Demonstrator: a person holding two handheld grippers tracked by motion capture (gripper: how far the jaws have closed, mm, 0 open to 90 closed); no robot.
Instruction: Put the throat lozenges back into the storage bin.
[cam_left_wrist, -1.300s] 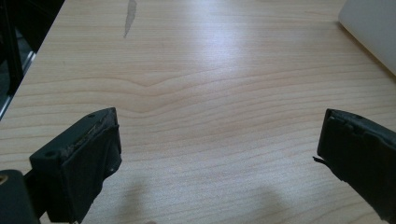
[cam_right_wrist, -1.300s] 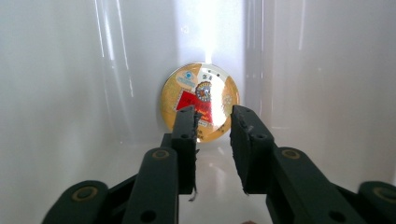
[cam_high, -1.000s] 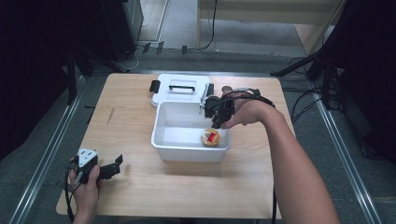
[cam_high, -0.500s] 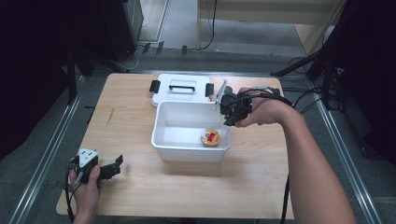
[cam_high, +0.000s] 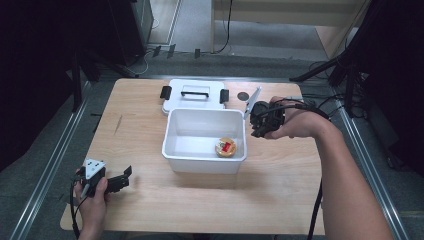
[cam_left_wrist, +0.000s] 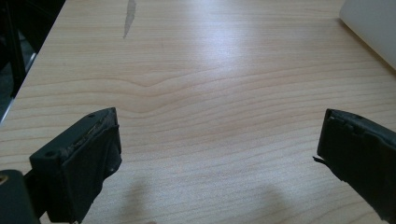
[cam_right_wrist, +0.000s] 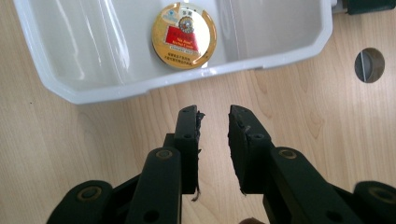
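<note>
Two grippers appear in the high view: the left gripper (cam_high: 118, 182) rests at the table's (cam_high: 280, 200) near left corner, jaws spread; the right gripper (cam_high: 256, 131) hangs just beside the white bin's (cam_high: 202, 159) right wall. A round gold-lidded tin (cam_high: 226, 147) lies inside the bin, toward its right front. Left gripper view: jaws wide apart over bare wood, nothing between them. Right gripper view: jaws nearly closed and empty over the tabletop, outside the bin's rim (cam_right_wrist: 201, 78); the tin (cam_right_wrist: 184, 36) sits on the bin floor.
</note>
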